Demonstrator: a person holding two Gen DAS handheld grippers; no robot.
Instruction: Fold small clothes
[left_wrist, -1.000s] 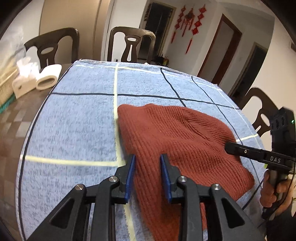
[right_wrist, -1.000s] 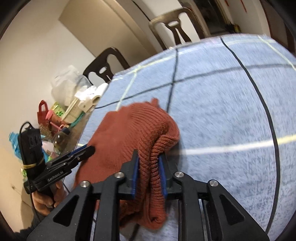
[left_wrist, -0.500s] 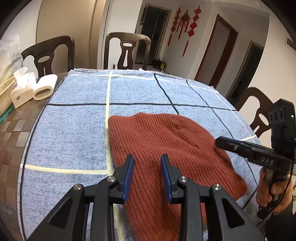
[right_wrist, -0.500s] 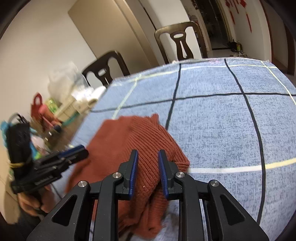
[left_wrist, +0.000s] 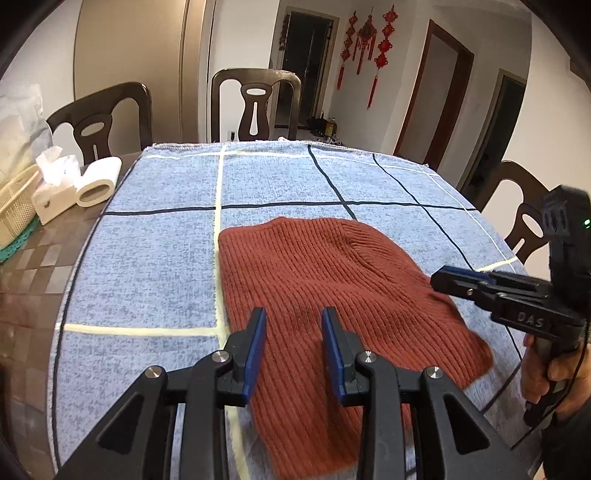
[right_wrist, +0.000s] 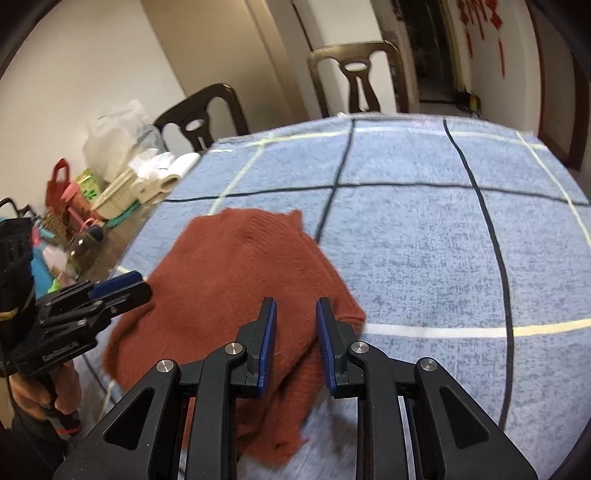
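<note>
On the blue checked cloth (left_wrist: 155, 258) our rust-red ribbed knit garment (left_wrist: 325, 280) lies flat for folding. Both claws, left gripper (left_wrist: 291, 339) and right gripper (right_wrist: 293, 341), hover empty, jaws apart (nothing pinched).

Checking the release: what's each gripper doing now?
Left gripper: open, empty, above the sweater.
Right gripper: open, empty, above it.

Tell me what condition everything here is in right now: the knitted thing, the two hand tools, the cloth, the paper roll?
Red knitted hat: lying flat on the cloth, held by neither tool.
Left gripper: jaws apart, over the hat, nothing pinched.
Right gripper: jaws apart, over the hat's edge, nothing pinched.
Blue checked cloth: spread flat over the table.
Paper roll: lying on its side beside the cloth.
Tissue box: a tissue sticking out.
</note>
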